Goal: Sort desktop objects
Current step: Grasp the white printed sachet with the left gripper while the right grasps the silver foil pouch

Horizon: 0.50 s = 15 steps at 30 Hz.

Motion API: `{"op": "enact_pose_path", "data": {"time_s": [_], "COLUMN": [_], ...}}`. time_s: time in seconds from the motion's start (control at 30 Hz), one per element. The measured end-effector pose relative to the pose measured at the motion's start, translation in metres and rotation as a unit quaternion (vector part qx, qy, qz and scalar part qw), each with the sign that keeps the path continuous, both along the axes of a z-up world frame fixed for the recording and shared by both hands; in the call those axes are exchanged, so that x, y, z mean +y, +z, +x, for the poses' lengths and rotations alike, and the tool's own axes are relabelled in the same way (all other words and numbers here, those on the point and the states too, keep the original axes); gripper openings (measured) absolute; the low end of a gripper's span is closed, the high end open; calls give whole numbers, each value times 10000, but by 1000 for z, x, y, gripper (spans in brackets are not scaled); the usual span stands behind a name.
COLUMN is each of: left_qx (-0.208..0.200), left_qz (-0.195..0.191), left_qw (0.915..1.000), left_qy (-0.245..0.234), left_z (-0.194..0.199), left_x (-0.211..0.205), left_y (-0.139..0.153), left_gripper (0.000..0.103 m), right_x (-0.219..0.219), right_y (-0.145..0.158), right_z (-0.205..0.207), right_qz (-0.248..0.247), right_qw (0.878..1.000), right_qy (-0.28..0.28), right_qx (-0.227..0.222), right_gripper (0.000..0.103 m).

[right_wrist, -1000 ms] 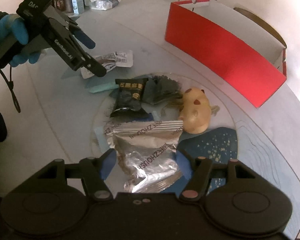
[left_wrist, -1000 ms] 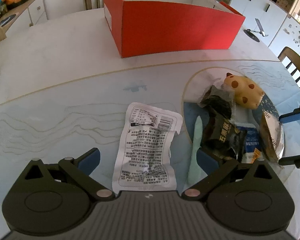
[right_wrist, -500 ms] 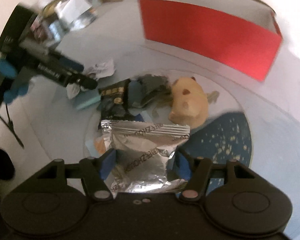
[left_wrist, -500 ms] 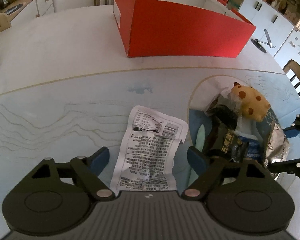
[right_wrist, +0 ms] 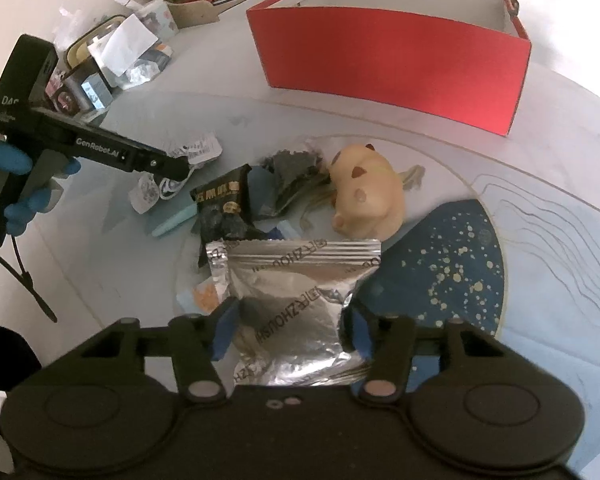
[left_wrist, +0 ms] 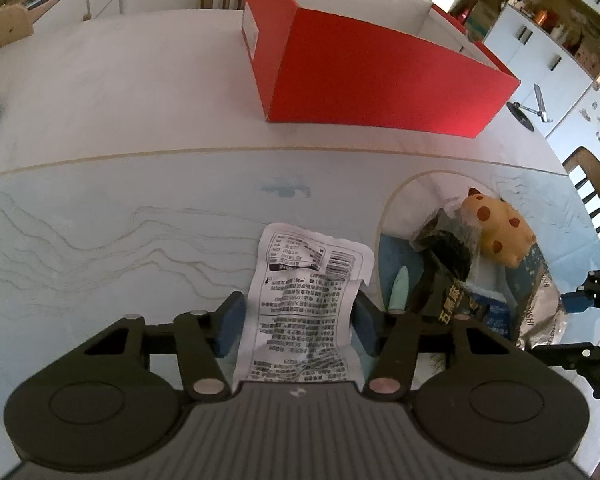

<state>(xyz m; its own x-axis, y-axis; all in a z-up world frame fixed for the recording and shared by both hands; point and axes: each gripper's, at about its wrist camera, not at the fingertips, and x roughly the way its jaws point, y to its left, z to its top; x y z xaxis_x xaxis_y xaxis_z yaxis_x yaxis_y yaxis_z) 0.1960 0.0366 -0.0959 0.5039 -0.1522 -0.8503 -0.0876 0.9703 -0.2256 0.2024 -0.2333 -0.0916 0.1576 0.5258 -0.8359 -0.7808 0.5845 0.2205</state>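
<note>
A white printed packet (left_wrist: 300, 312) lies flat on the pale blue table mat. My left gripper (left_wrist: 298, 326) straddles it, jaws closing, and both blue pads touch its side edges, the right edge curling up. A crinkled silver pouch (right_wrist: 292, 280) lies at the near end of a pile, between the jaws of my right gripper (right_wrist: 290, 332). Those jaws are closing too, and the pads pinch the pouch's sides. The pile also holds a black snack packet (right_wrist: 224, 200), a yellow spotted plush toy (right_wrist: 368, 196) and a mint green stick (right_wrist: 172, 220).
An open red box (left_wrist: 380, 88) stands at the back of the table. A blue-gloved hand (right_wrist: 16, 160) holds the left gripper's handle. Jars and papers (right_wrist: 116, 60) crowd the far left. A wooden chair (left_wrist: 596, 196) and a phone stand (left_wrist: 528, 112) are at the right.
Both grippers' jaws have narrowed from wide apart until their pads meet the packets' edges. The right wrist rolled and dropped slightly over the silver pouch. The left hand stayed over the white packet.
</note>
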Motion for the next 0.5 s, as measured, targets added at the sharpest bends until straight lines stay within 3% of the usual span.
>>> {"op": "enact_pose_path", "data": {"time_s": [0.17, 0.2, 0.23, 0.5], "left_qx": [-30, -46, -85, -192], "left_qz": [-78, -80, -138, -105], "left_qw": [9999, 9999, 9998, 9997], "left_qy": [101, 105, 101, 138], "left_z": [-4, -5, -6, -11], "left_x": [4, 5, 6, 10], "left_y": [2, 2, 4, 15], "left_gripper": [52, 48, 33, 25], "right_x": [-3, -4, -4, -5], "right_y": [4, 4, 5, 11], "right_z": [-1, -1, -1, -5], "right_qz": [29, 43, 53, 44], "right_qw": [9999, 9998, 9997, 9992], "right_qy": [-158, -189, -218, -377], "right_qx": [-26, -20, -22, -100], "right_gripper": [46, 44, 43, 34]}}
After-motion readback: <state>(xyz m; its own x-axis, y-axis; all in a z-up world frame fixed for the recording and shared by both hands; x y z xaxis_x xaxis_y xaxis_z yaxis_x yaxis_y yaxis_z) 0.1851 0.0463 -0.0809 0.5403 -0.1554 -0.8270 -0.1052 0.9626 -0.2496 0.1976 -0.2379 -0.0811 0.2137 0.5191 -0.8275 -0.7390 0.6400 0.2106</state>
